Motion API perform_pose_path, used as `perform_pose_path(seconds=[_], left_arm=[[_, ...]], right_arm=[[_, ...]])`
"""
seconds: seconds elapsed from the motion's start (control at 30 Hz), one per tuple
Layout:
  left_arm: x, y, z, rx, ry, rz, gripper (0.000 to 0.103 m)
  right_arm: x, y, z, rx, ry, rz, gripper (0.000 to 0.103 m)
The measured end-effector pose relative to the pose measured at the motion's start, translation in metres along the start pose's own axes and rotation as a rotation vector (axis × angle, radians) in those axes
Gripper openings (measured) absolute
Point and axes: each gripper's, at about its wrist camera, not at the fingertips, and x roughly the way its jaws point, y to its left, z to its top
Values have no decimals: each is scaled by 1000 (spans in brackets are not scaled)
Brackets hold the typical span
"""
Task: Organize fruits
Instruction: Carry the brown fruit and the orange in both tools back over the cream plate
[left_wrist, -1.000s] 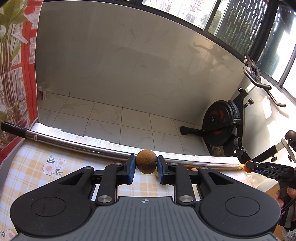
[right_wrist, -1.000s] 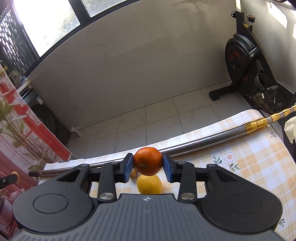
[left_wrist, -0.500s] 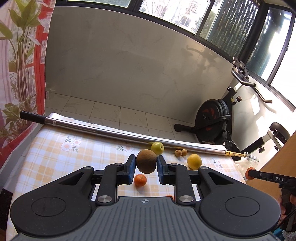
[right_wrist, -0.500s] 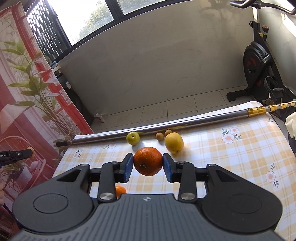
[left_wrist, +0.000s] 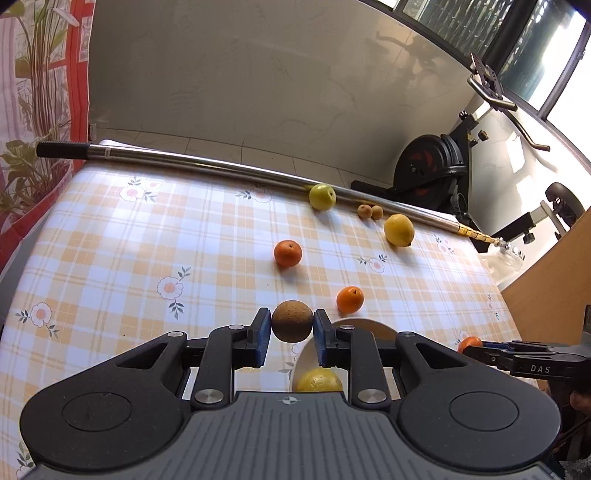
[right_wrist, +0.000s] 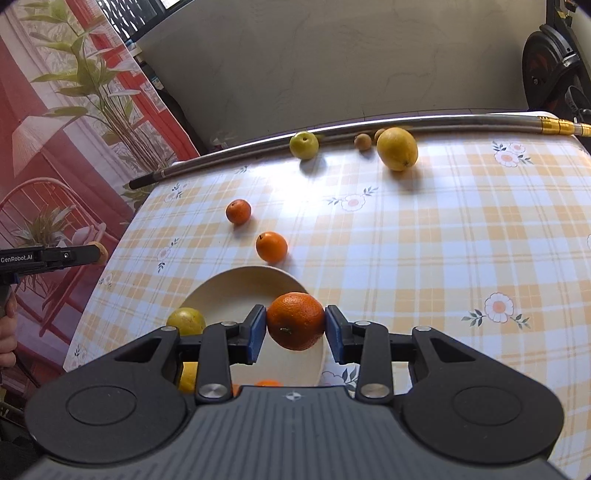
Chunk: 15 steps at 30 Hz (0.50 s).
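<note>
My left gripper (left_wrist: 291, 328) is shut on a brown round fruit (left_wrist: 291, 320) and holds it above the near edge of the table, just left of a cream plate (left_wrist: 373, 326). My right gripper (right_wrist: 295, 328) is shut on an orange (right_wrist: 295, 320) and holds it over the cream plate (right_wrist: 236, 291). A yellow fruit (right_wrist: 186, 320) lies at the plate's left side; it also shows in the left wrist view (left_wrist: 319, 380). Loose on the checked cloth are two small oranges (right_wrist: 271, 246) (right_wrist: 238, 211), a green apple (right_wrist: 304, 145), a lemon (right_wrist: 397, 148) and two small brown fruits (left_wrist: 370, 212).
A long metal pole (left_wrist: 207, 166) lies along the table's far edge, behind the apple and lemon. An exercise bike (left_wrist: 432, 166) stands on the floor beyond the table at the right. A wooden panel (left_wrist: 546, 273) is at the right. A plant-print curtain (right_wrist: 74, 122) hangs at the left.
Both views have tilted down and pulled back from the far edge. The plate and near fruits have come into view under the grippers. Both grippers stay shut on their fruits.
</note>
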Motion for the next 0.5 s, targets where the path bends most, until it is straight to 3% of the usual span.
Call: perform_pose_path(seconds=[0.13, 0.5], left_arm=[[25, -5, -18, 23, 59, -3, 26], [91, -22, -23, -16, 140, -39, 26]], right_arm=[[27, 4, -15, -29, 83, -5, 37], [58, 11, -22, -43, 142, -8, 37]])
